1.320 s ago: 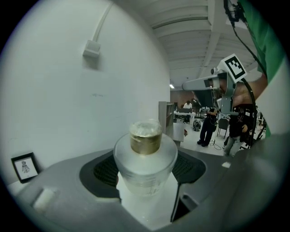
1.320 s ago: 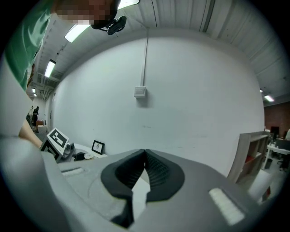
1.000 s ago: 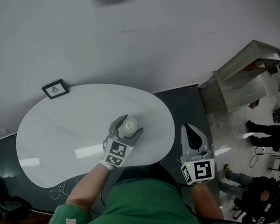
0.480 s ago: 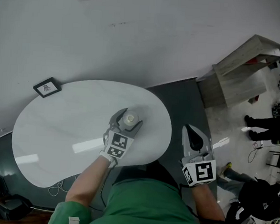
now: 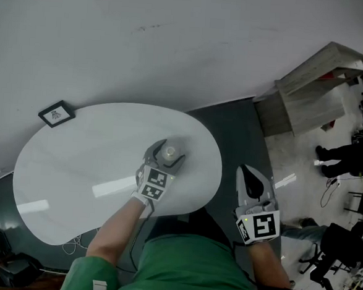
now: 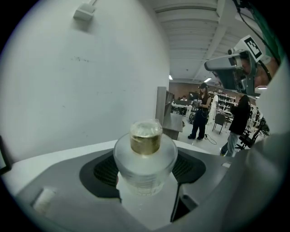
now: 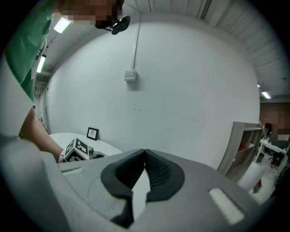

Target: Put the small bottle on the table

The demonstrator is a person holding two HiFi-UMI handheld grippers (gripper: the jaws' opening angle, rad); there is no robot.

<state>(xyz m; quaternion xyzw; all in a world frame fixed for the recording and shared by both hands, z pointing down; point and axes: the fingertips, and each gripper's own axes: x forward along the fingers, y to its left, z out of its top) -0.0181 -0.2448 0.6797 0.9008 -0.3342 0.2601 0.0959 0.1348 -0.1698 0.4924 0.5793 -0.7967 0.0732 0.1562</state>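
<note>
A small frosted bottle with a gold neck and clear cap stands upright between the jaws of my left gripper, which is shut on it. In the head view the small bottle and the left gripper are over the right part of the white oval table. I cannot tell whether the bottle's base touches the tabletop. My right gripper hangs off the table's right edge, over the dark floor, shut with nothing in it; its pads meet at the tips.
A small framed picture stands at the table's far left edge by the white wall. A wooden shelf unit is at the right. People and chairs are farther right. Cables lie under the table's near-left edge.
The left gripper with the bottle has shifted only slightly on the table. The view has drifted a little. The right gripper stays where it was.
</note>
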